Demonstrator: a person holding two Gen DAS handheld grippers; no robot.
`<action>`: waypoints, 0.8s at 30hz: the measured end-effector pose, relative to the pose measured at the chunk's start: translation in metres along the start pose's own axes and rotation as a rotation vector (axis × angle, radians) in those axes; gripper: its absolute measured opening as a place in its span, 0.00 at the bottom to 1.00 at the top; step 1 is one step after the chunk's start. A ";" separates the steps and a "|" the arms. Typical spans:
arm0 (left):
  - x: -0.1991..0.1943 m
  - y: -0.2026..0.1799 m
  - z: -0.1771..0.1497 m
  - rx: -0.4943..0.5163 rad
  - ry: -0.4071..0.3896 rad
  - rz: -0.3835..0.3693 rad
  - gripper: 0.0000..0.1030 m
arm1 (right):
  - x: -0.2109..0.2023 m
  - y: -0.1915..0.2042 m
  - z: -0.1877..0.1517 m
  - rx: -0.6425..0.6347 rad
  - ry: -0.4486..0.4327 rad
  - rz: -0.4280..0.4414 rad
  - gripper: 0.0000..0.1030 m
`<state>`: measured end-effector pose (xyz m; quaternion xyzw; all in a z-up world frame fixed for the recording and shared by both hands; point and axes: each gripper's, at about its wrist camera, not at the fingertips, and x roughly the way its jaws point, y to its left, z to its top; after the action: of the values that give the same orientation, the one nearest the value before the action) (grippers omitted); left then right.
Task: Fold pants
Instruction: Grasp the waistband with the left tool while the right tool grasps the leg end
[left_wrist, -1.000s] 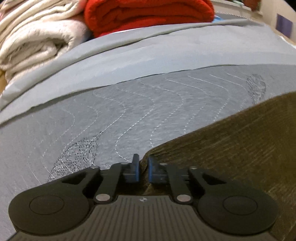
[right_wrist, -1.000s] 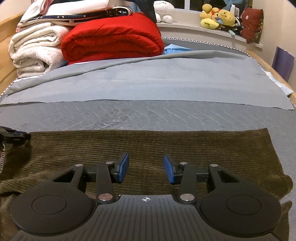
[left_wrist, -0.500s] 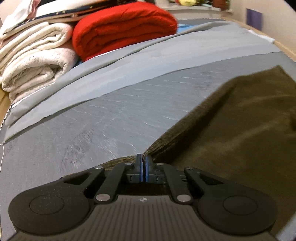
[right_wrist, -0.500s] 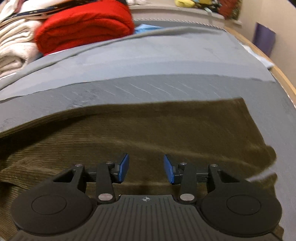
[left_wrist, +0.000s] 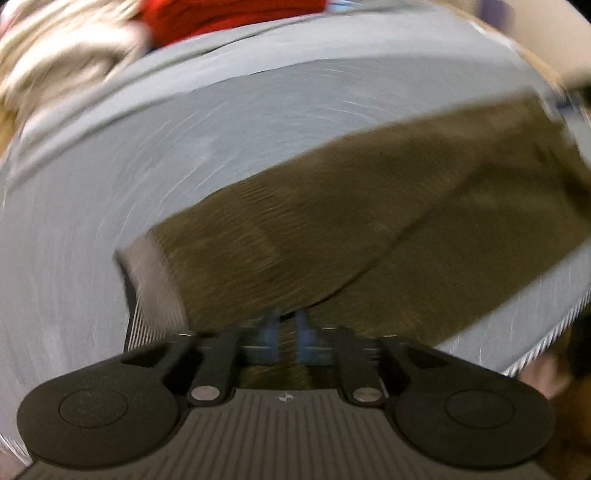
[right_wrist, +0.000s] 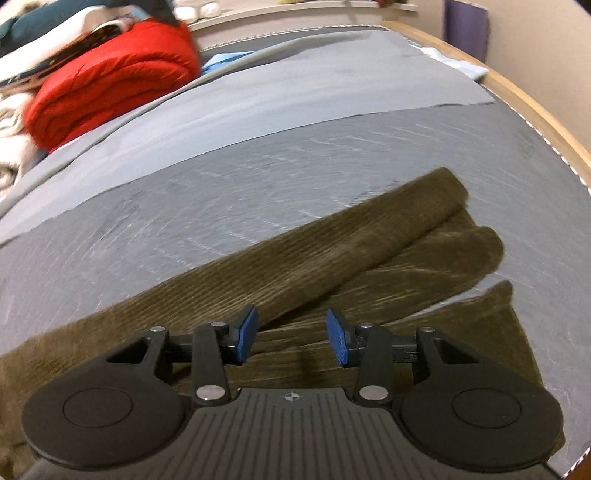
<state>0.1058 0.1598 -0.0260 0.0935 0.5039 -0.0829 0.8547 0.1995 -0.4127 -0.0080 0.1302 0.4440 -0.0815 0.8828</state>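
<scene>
I read this as partway through: the pants (right_wrist: 332, 251) lie on the bed (right_wrist: 258, 177), olive corduroy, already doubled over themselves, with one layer lying aslant across the other. In my left view the picture is smeared, but I can make out the pale lining of the waistband (left_wrist: 155, 280) turned up at the near left end of the top layer. The left tongs (left_wrist: 286, 334) are opening right now; the cloth edge sits just at the tips, and I judge they are letting it go rather than pinching it. In my right view the right tongs (right_wrist: 291, 332) stand parted over the pants with nothing between the pads, so they hold nothing. The far ends of the legs (right_wrist: 472, 236) are rounded and uneven, not squared up. What I judge is left: straighten the layers, then fold again to shorten the bundle.

No boxes or baskets show. At the head of the bed sit a folded red blanket (right_wrist: 110, 85) and cream blankets (left_wrist: 62, 55), stacked loose
</scene>
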 end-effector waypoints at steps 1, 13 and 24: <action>0.001 0.014 0.000 -0.081 0.007 -0.012 0.50 | 0.001 -0.006 0.002 0.021 -0.002 0.000 0.42; 0.079 0.097 -0.015 -0.728 0.235 -0.184 0.69 | 0.039 -0.071 0.020 0.391 0.016 0.065 0.42; 0.059 0.126 0.010 -0.819 0.000 -0.037 0.28 | 0.102 -0.106 0.027 0.616 0.019 0.092 0.43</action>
<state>0.1726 0.2765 -0.0634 -0.2634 0.4969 0.1092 0.8196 0.2531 -0.5248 -0.0909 0.4126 0.4000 -0.1710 0.8003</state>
